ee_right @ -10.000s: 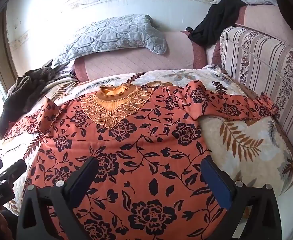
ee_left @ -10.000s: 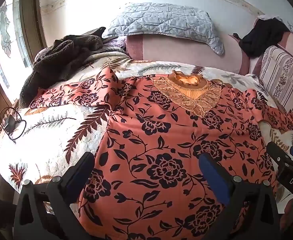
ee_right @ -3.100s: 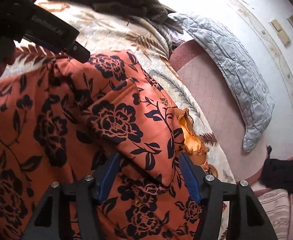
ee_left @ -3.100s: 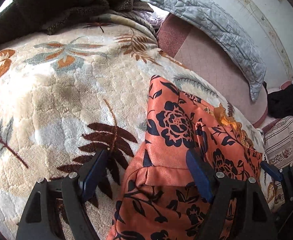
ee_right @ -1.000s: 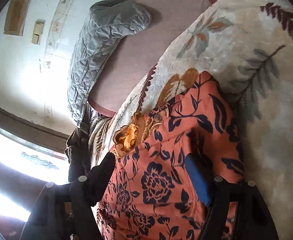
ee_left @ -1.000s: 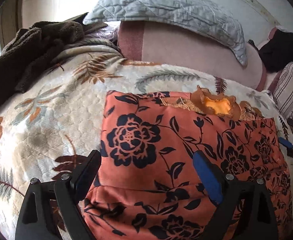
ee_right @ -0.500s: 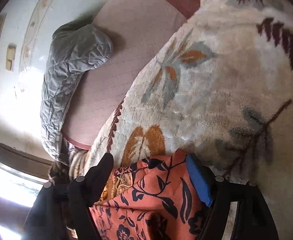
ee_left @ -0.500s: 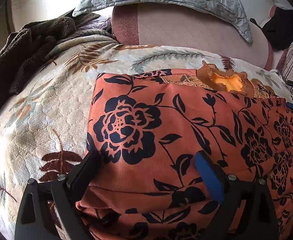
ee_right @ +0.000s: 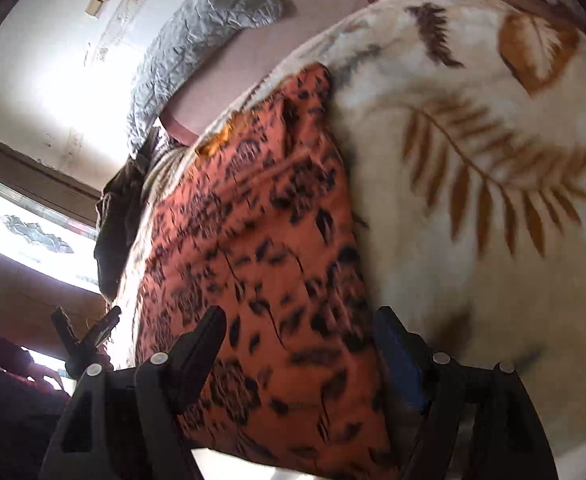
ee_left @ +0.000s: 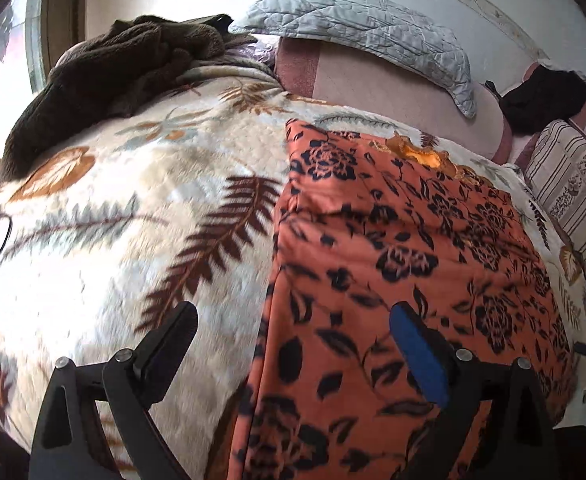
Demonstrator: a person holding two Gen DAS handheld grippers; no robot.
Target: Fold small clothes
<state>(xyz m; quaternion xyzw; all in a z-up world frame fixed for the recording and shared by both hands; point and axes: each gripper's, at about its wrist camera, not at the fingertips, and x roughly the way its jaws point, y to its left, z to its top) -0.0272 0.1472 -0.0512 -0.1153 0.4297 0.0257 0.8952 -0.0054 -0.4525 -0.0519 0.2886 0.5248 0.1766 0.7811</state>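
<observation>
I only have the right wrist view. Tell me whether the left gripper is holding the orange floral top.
Observer: No. The left gripper is open and empty, above the orange floral top's left edge.
Operator: Describe that left edge.
Observer: It is folded in to a fairly straight line, and no sleeve lies out on the leaf-print blanket.
Operator: Report anything past the top's far right corner.
Observer: A striped cushion sits there, and a black garment lies behind it.
</observation>
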